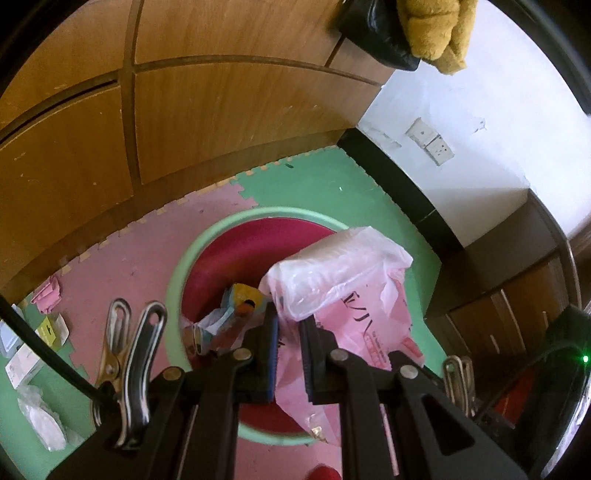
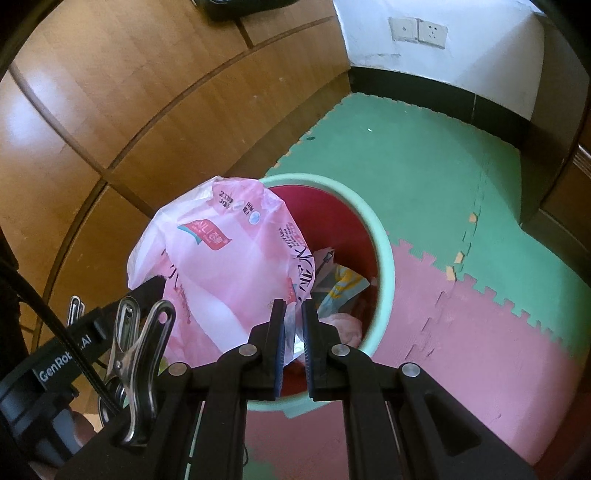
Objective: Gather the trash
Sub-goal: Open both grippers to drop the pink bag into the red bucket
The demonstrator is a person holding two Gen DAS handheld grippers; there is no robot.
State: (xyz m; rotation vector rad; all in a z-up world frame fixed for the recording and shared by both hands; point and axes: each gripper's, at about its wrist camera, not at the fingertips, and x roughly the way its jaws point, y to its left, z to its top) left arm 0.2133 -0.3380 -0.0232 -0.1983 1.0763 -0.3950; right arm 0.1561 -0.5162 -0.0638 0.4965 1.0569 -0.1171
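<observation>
Our left gripper [image 1: 289, 325] and right gripper [image 2: 294, 317] each have their fingers pinching the pink plastic bag [image 2: 221, 266]. We hold it over the red bin [image 2: 343, 225] with the mint-green rim, on the foam floor mat [image 2: 461, 332]. Wrappers [image 1: 236, 310] lie inside the bin.

Two wrist fisheyes, both tilted steeply down over the same bin.

We look from the left gripper [image 1: 288, 332] and the right gripper [image 2: 293, 325] along their jaws, close above the green-rimmed bin [image 1: 177, 273] [image 2: 384, 258]. Our left view has the pink bag [image 1: 343, 280] on its right, our right view has it [image 2: 221, 258] on its left. Both share the bin, the bag, the foam floor mat [image 1: 332, 181] [image 2: 424, 177], the wooden cabinet [image 1: 221, 110] [image 2: 110, 92] and the wall sockets [image 1: 430, 140] [image 2: 417, 27].
</observation>
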